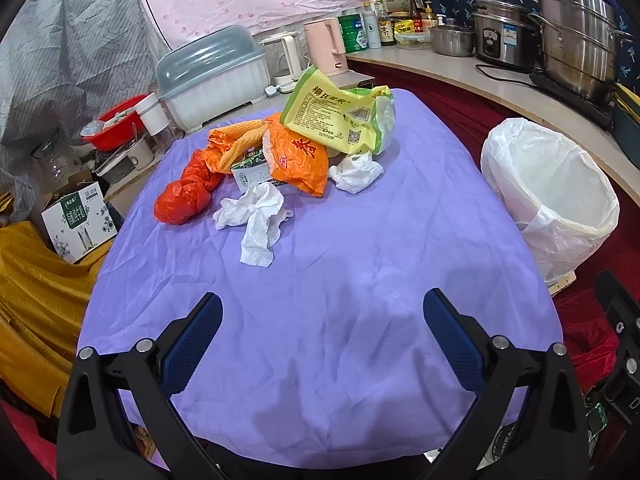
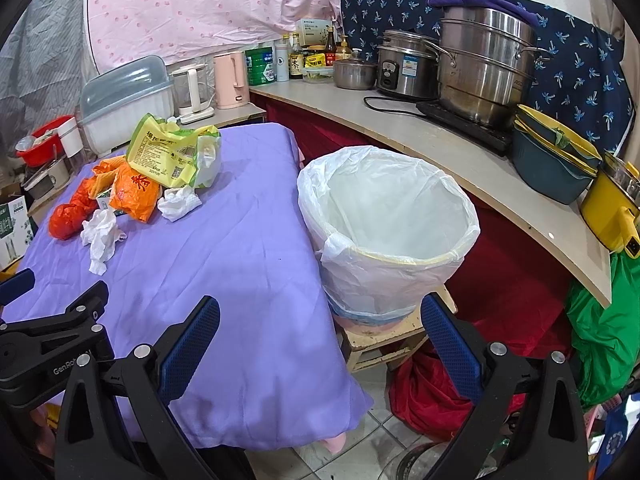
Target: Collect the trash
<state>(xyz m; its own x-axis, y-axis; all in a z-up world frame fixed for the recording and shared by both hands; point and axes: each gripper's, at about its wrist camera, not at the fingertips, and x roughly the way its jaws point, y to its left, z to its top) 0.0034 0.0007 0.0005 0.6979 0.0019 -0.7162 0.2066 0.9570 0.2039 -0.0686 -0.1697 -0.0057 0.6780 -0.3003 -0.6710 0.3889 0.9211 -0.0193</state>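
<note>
A pile of trash lies at the far side of the purple-covered table (image 1: pixel 320 280): a yellow-green snack bag (image 1: pixel 336 116), an orange wrapper (image 1: pixel 298 160), a red plastic bag (image 1: pixel 184 200), a small green carton (image 1: pixel 250 170) and two crumpled white tissues (image 1: pixel 256 220) (image 1: pixel 356 172). The pile also shows in the right wrist view (image 2: pixel 160 168). A bin lined with a white bag (image 2: pixel 388 232) stands right of the table on a wooden stool (image 2: pixel 384 340). My left gripper (image 1: pixel 322 312) is open and empty over the near table. My right gripper (image 2: pixel 320 314) is open and empty near the table's right edge.
A counter (image 2: pixel 460 152) behind the bin carries steel pots (image 2: pixel 484 64), a rice cooker, bottles and stacked bowls (image 2: pixel 552 156). Behind the table stand a dish rack (image 1: pixel 212 80), kettles and a red basin. A cardboard box (image 1: pixel 80 220) and yellow cloth lie left.
</note>
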